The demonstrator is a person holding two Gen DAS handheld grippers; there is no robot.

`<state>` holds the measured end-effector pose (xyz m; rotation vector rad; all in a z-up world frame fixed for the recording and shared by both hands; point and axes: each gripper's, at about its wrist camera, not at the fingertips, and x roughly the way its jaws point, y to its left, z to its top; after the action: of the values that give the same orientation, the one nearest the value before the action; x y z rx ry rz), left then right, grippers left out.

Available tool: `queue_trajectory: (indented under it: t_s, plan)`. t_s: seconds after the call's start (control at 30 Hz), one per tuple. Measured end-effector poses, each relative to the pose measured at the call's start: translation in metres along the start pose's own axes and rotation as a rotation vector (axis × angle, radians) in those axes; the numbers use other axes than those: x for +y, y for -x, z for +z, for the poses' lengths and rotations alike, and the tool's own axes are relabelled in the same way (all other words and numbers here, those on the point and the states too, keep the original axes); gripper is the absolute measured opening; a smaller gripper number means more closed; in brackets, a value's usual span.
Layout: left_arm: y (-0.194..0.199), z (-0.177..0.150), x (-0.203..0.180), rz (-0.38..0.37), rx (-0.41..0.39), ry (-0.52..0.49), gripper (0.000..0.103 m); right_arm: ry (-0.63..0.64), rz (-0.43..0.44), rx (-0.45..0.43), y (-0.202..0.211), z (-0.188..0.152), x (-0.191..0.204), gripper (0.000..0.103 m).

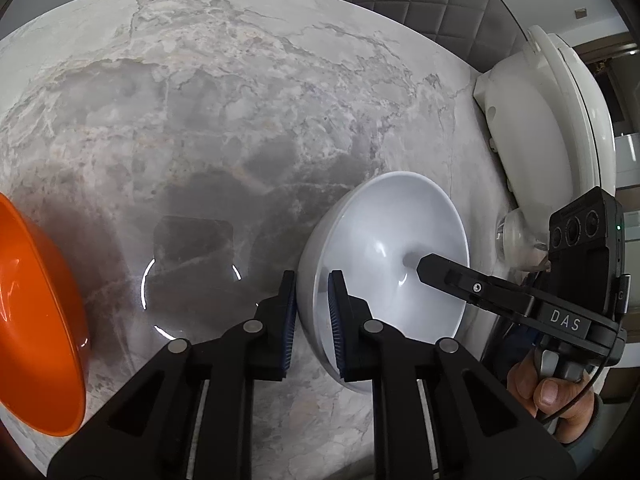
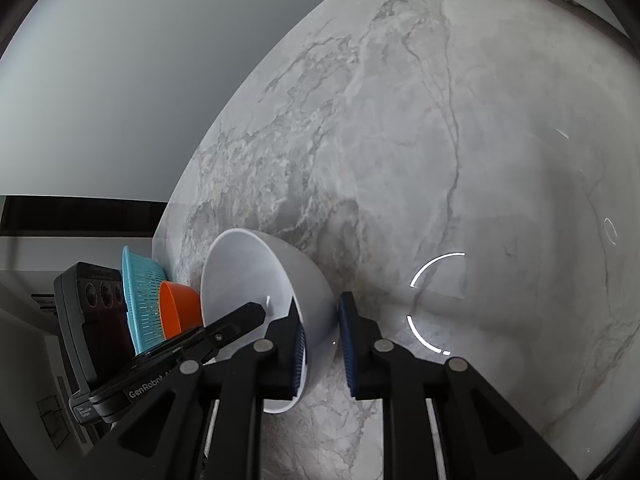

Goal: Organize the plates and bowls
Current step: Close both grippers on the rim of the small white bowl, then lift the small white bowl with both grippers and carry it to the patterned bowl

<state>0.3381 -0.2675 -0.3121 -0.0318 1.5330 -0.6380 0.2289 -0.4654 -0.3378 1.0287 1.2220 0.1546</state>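
Note:
A white bowl (image 1: 384,256) is held on the marble table (image 1: 224,92). My left gripper (image 1: 312,308) is shut on its rim, one pad inside and one outside. My right gripper (image 2: 322,332) straddles the opposite rim of the same bowl (image 2: 248,272), one pad inside, one outside; the outer pad stands slightly off the wall. The right gripper also shows in the left wrist view (image 1: 424,268), with a finger inside the bowl. An orange bowl (image 1: 36,320) sits at the left edge; it also shows in the right wrist view (image 2: 178,308).
A white appliance with a raised lid (image 1: 552,128) stands at the table's right edge. A teal colander (image 2: 142,300) sits behind the orange bowl. A padded grey seat (image 1: 424,4) lies beyond the table.

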Motion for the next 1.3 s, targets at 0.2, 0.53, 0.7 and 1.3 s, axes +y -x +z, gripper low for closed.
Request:
queue_trajectory:
  t_s: [0.2, 0.53, 0.7, 1.3]
  plan:
    - [0.0, 0.0, 0.001, -0.009, -0.002, 0.008, 0.014, 0.006, -0.001, 0.0, -0.002, -0.001, 0.001, 0.018]
    - [0.002, -0.002, 0.005, -0.039, -0.001, 0.032, 0.014, -0.002, 0.003, -0.001, -0.002, -0.003, -0.002, 0.017]
    - [0.004, -0.003, 0.007, -0.055, -0.004, 0.038, 0.014, -0.008, 0.007, 0.0, -0.001, -0.004, -0.002, 0.017]
    - [0.023, -0.016, 0.008, -0.061, -0.014, 0.053, 0.012, 0.034, 0.005, 0.0, 0.001, -0.009, 0.013, 0.017]
